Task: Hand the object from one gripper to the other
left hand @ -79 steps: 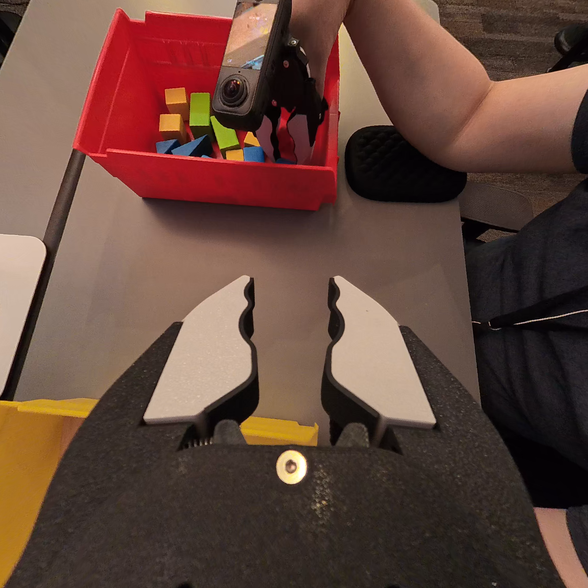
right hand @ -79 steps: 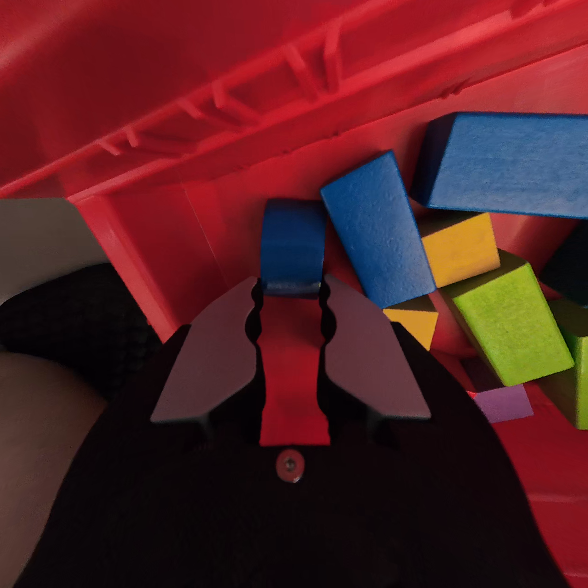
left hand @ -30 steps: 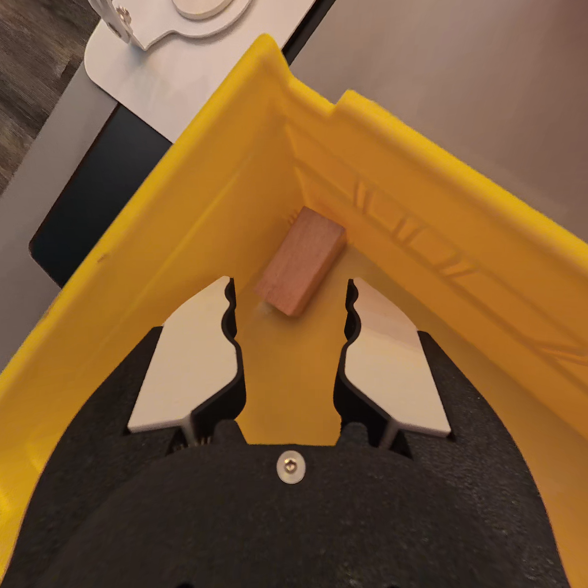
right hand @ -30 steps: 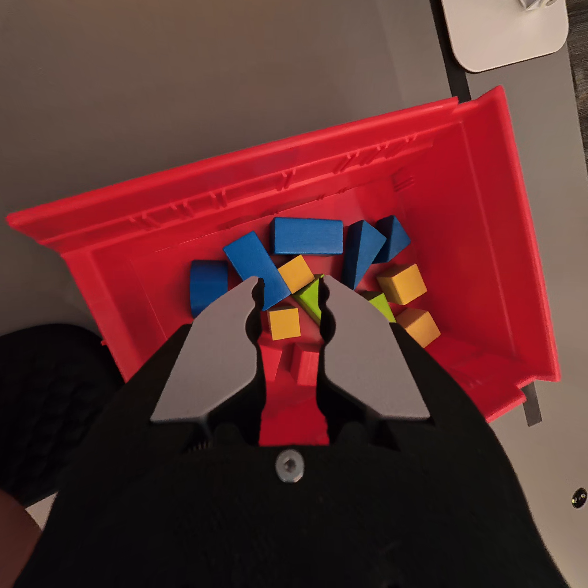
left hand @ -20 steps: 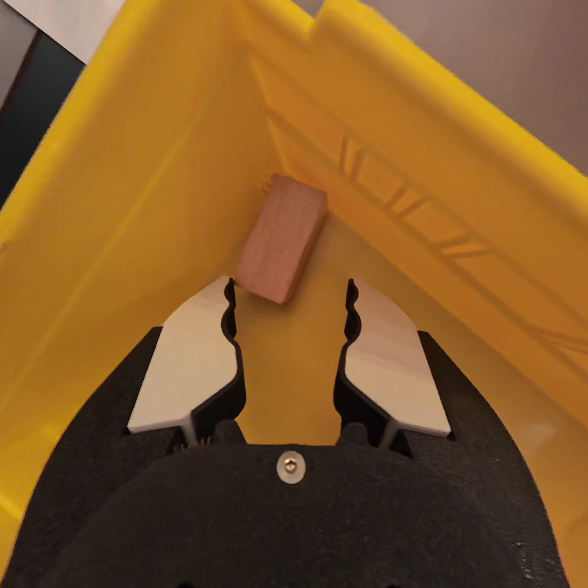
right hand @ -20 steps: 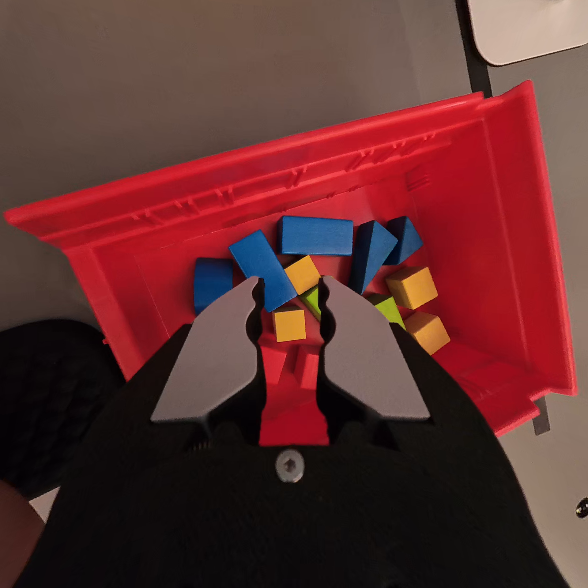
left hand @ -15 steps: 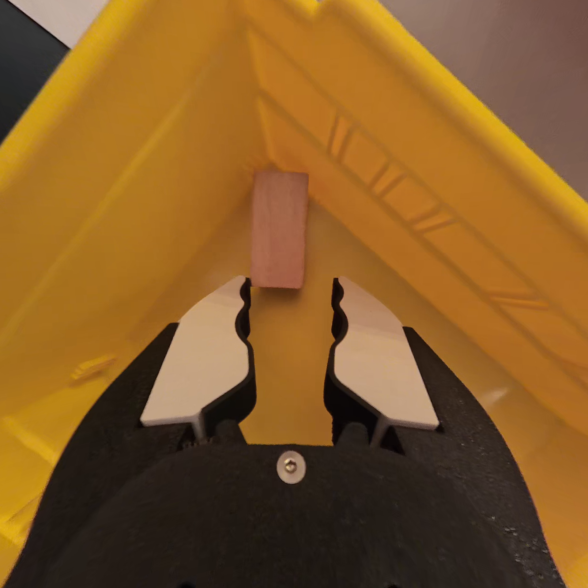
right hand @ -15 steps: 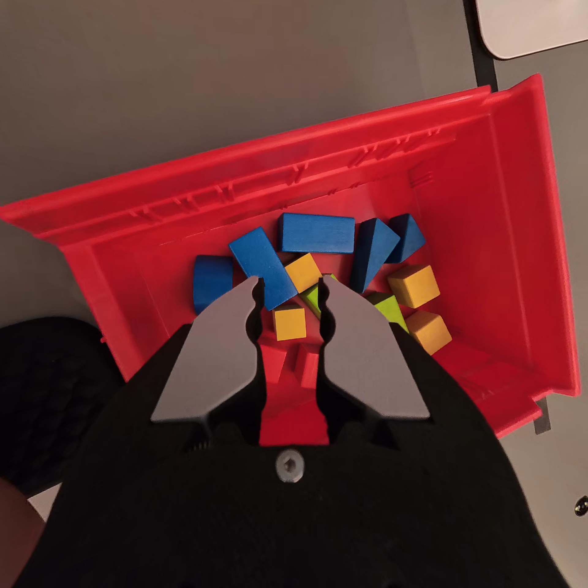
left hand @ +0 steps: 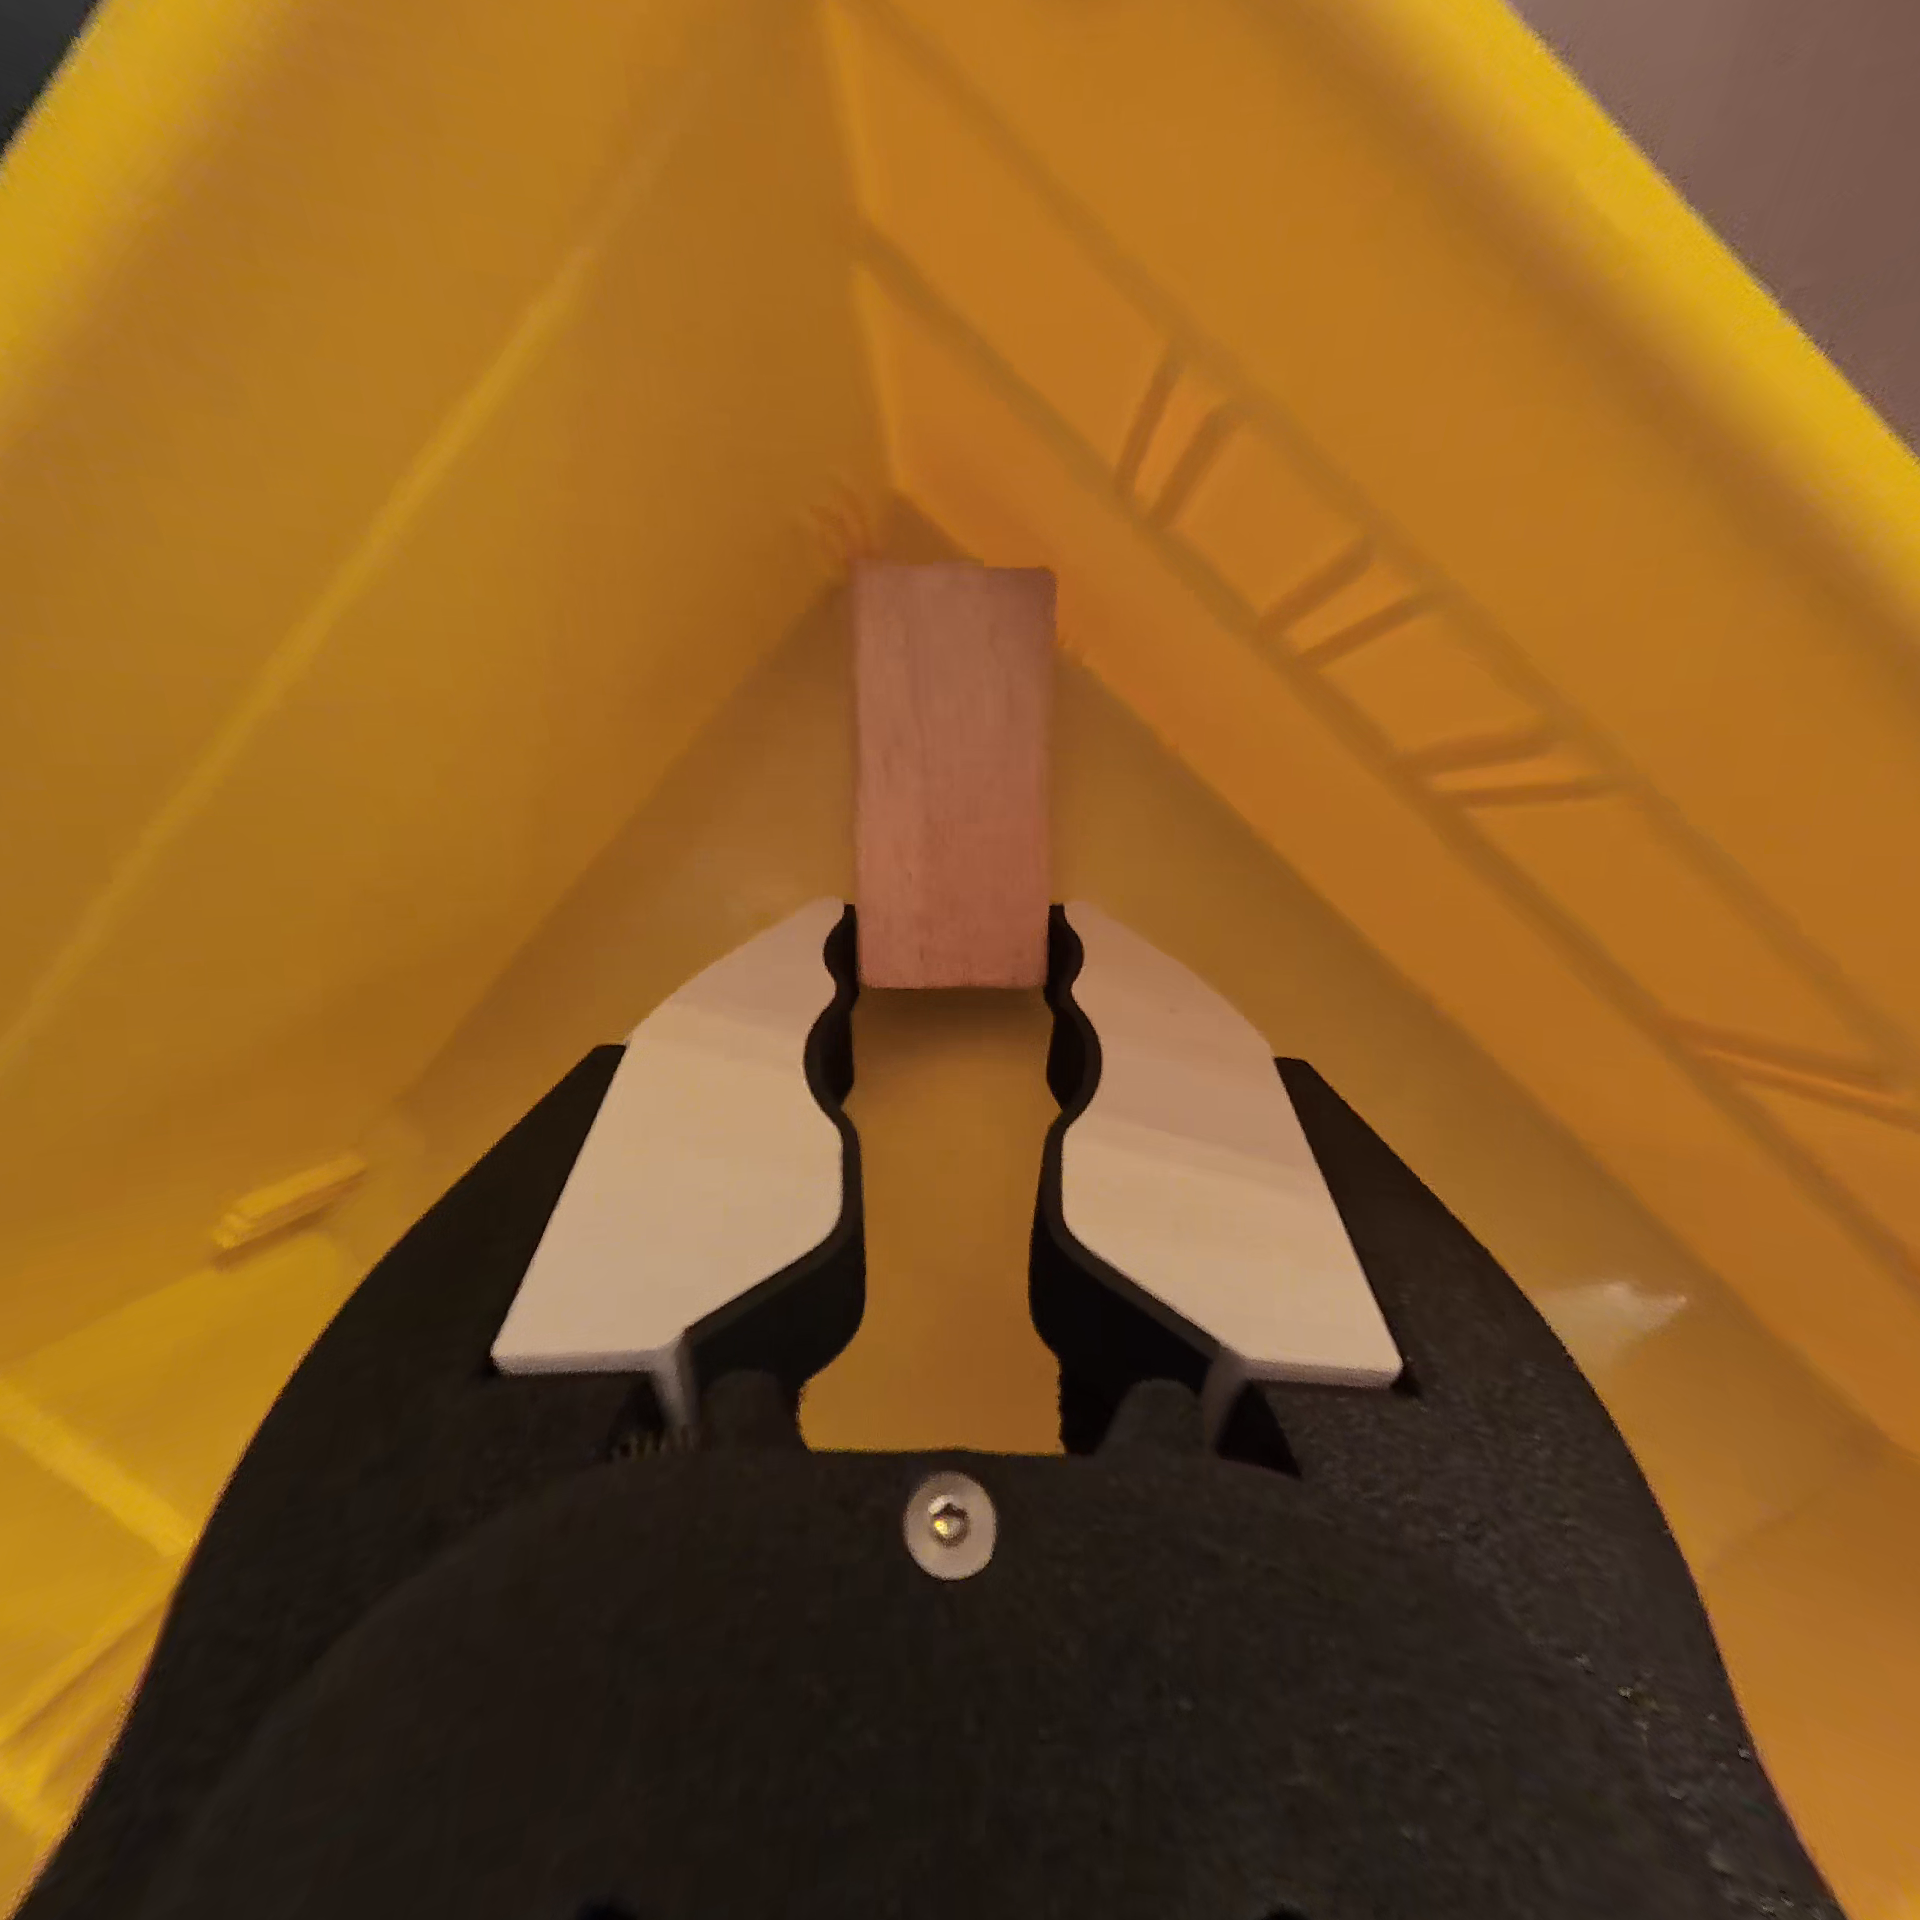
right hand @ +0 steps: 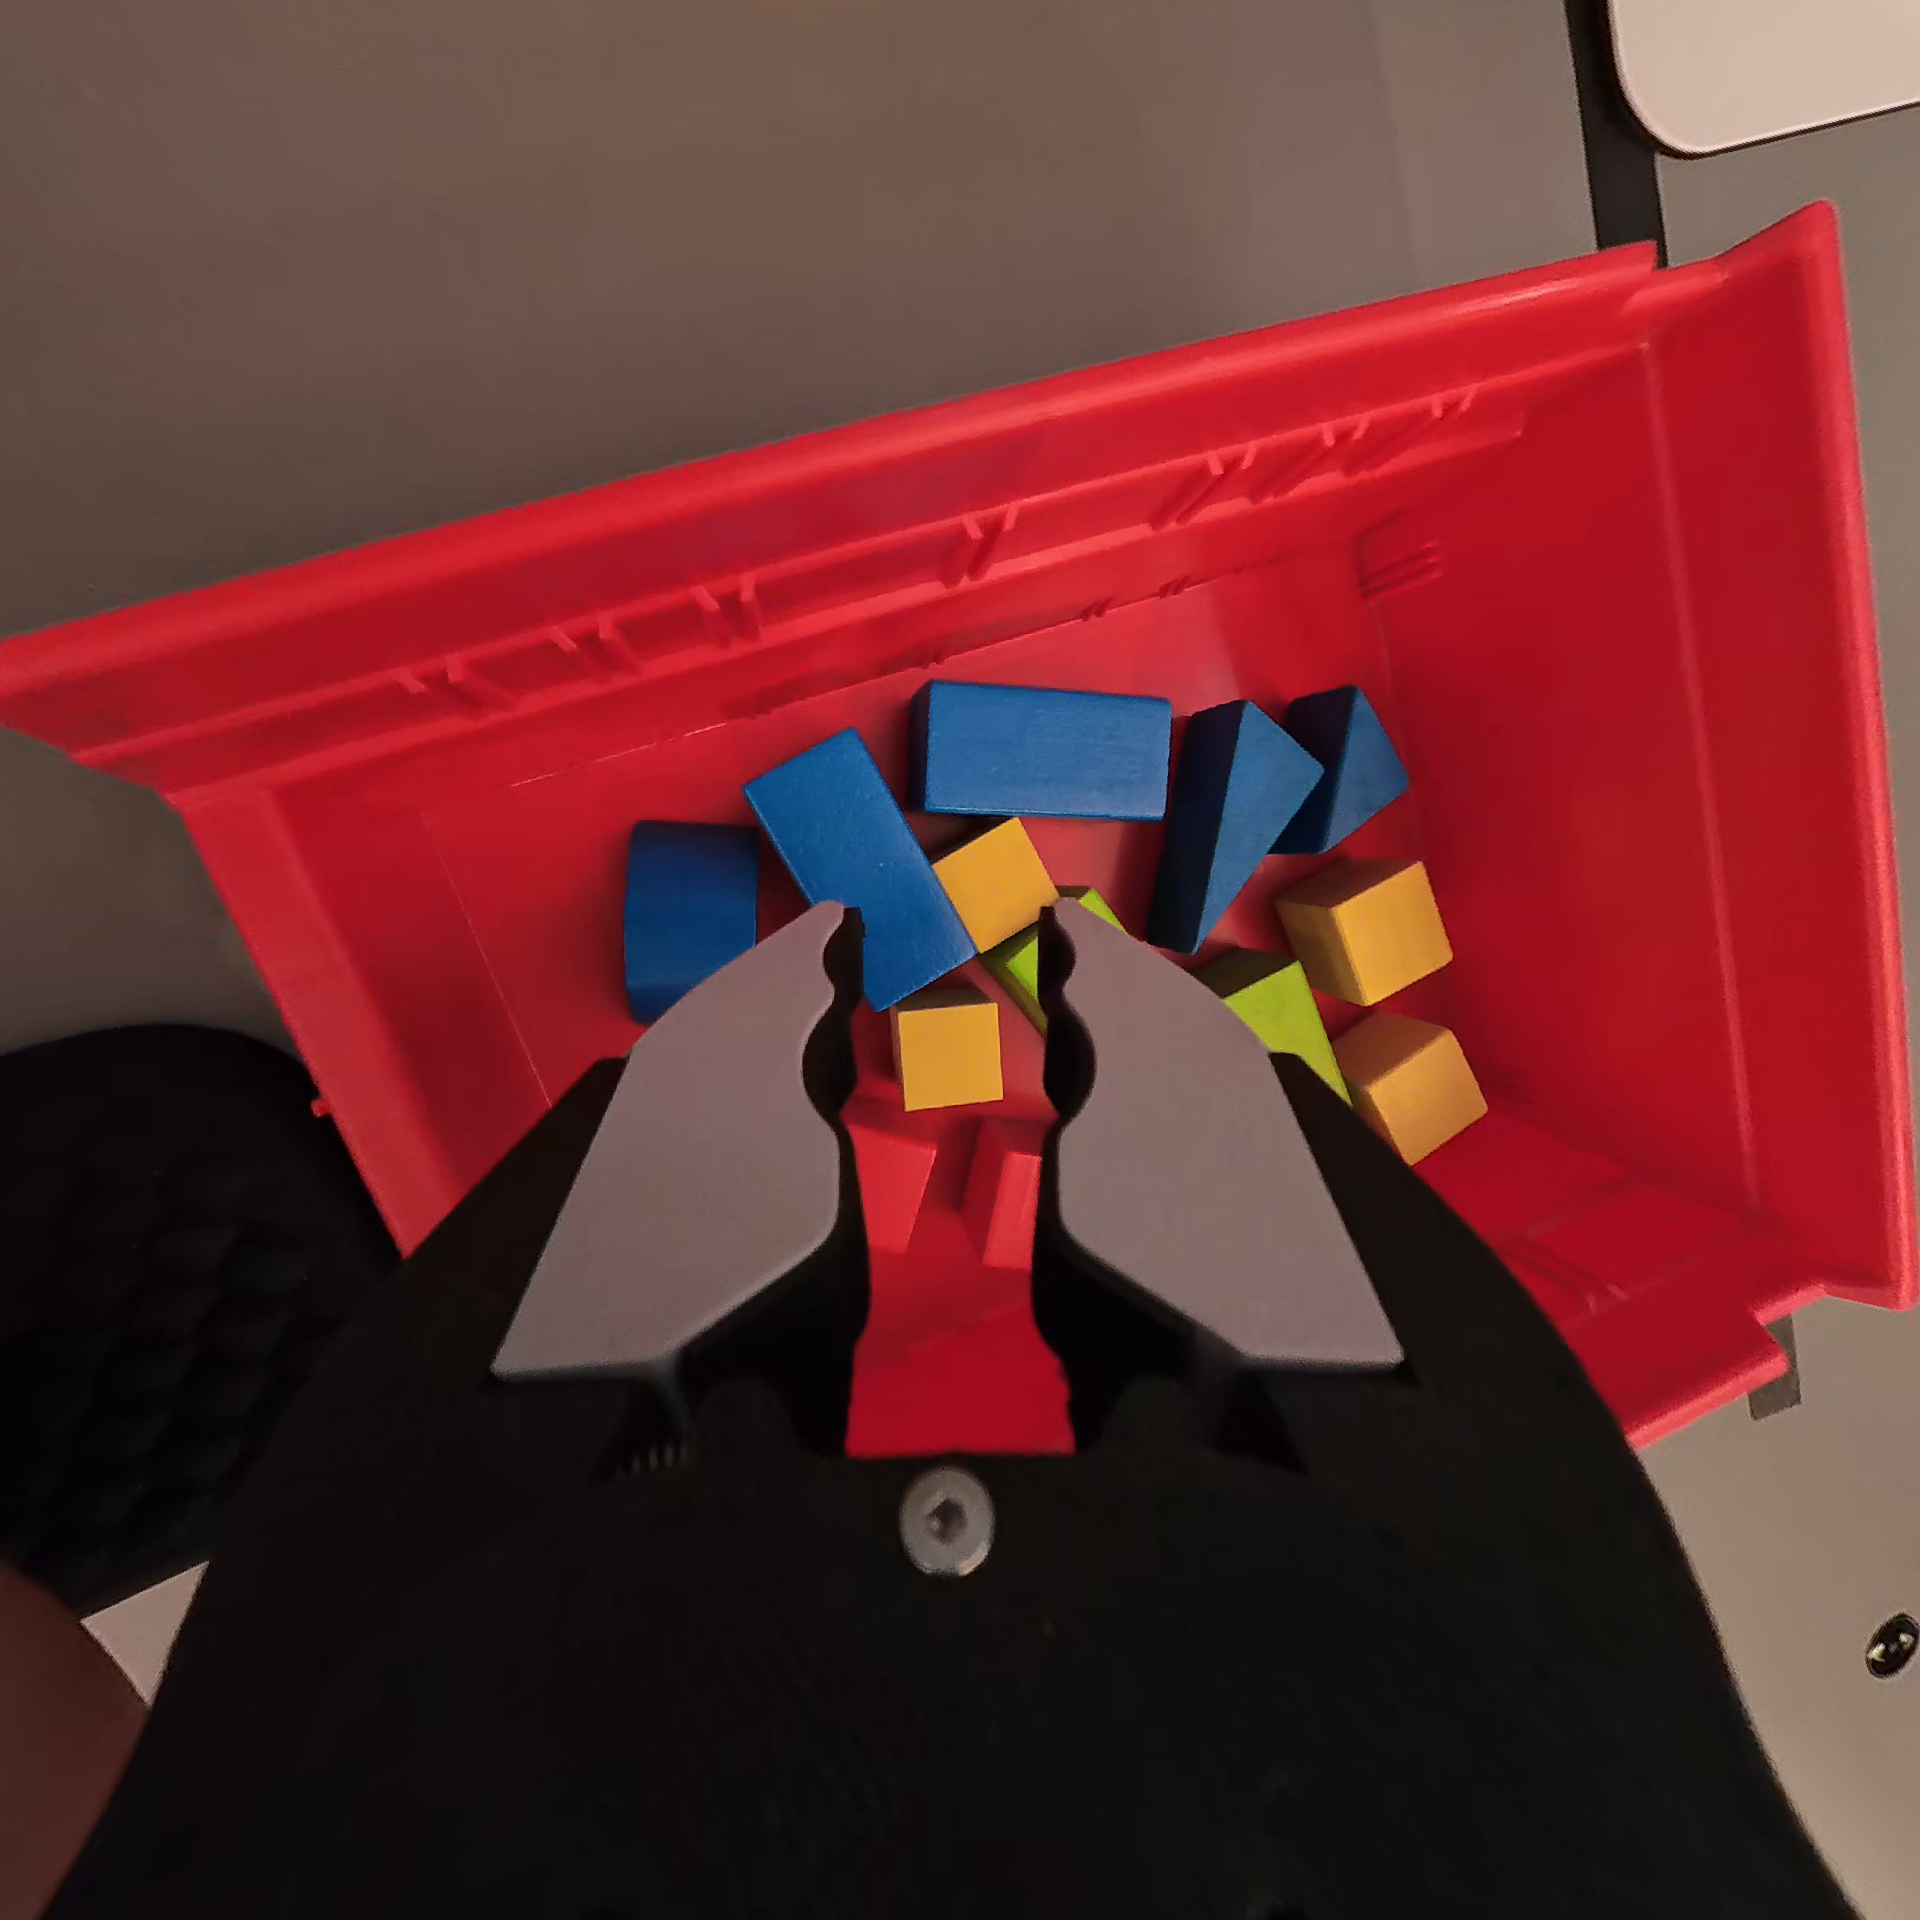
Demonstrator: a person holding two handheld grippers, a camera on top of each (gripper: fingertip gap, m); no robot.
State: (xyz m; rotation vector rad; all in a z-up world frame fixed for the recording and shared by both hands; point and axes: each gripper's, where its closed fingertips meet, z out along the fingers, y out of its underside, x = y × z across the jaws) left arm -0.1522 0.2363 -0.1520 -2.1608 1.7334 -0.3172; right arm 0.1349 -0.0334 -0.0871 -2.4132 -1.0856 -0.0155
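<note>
Left wrist view: yellow bin (left hand: 436,499) walls crowd wooden block (left hand: 951,769).

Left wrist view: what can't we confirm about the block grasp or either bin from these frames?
- Wooden block far end: sits in the yellow bin corner; wall contact unclear.
- Left gripper: fingertips flank the block; clamping not confirmable.
- Red bin near wall: hidden behind the right gripper body.
- Green blocks: half covered by a finger.

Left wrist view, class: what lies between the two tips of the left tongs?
The near end of the plain wooden block sits between the left tongs, its far end in the yellow bin's corner.
</note>
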